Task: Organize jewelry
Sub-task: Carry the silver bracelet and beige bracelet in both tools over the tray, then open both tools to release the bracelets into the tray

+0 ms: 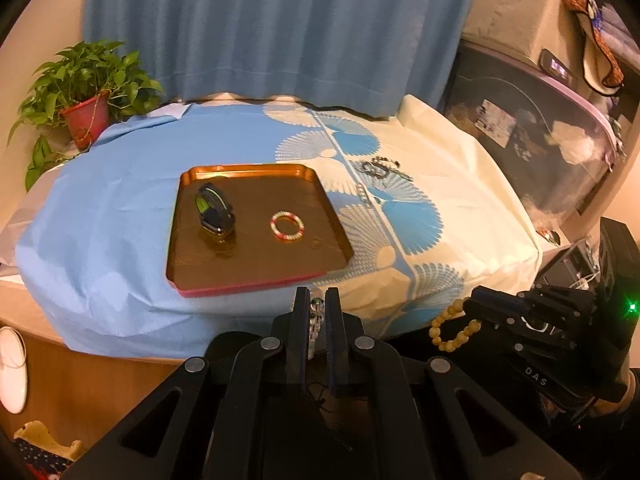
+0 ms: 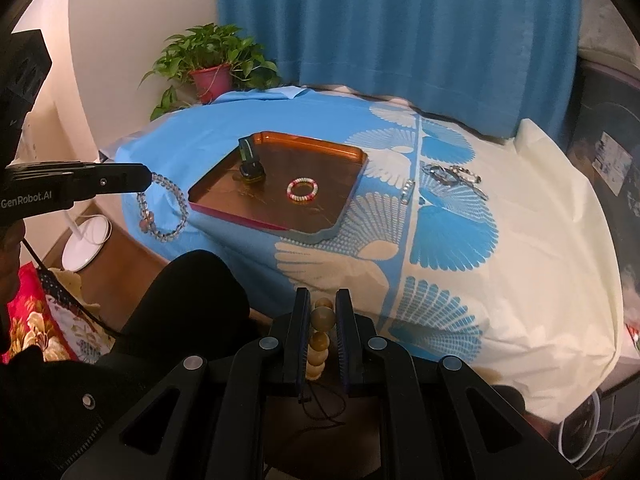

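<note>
Left gripper (image 1: 317,308) is clamping a clear-bead bracelet (image 2: 162,210); right gripper (image 2: 322,312) is clamping a tan-bead bracelet (image 1: 450,330) (both short of the tray (image 1: 256,276)).

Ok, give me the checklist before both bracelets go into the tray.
1. Left gripper shut on clear bead bracelet: ok.
2. Right gripper shut on tan bead bracelet: ok.
3. Bare floor free in the tray, beside the watch and red-and-white bracelet: ok.
4. Both bracelets over the tray: not ok, they hang short of its near rim.
5. Grip firmness: cannot tell.
6. Metal pieces on the cloth remain unsorted: not ok.
</note>
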Available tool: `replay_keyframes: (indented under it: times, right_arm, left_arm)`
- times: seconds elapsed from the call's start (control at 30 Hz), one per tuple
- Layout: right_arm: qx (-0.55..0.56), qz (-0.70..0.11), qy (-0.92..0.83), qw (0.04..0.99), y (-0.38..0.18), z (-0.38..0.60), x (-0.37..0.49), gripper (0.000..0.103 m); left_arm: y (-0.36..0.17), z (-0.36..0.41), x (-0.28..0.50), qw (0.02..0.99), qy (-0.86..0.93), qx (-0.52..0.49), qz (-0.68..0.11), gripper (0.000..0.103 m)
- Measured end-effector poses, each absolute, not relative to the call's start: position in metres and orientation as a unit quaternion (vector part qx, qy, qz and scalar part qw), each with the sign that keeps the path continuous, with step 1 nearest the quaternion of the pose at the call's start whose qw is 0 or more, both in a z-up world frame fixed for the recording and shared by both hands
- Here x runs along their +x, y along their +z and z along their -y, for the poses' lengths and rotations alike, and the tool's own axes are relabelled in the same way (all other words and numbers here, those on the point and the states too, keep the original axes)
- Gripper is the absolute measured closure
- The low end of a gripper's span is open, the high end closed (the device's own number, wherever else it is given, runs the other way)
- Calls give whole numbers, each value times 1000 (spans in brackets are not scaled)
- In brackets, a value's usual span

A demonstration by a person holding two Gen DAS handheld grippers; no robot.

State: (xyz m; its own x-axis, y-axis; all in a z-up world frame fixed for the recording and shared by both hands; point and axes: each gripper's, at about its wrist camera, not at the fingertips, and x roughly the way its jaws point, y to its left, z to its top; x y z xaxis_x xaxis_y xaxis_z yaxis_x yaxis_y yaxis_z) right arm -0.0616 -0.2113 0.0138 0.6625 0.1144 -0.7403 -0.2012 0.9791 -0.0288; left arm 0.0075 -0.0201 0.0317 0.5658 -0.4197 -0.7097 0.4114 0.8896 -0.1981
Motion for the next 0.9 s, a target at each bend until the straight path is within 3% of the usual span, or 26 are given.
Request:
replay_keyframes:
  times: [0.9]
  right_arm:
    - [-71, -396, 135, 905, -4, 163, 123, 90]
  left_arm:
    - [-1, 45, 176, 886, -223, 18, -405, 98]
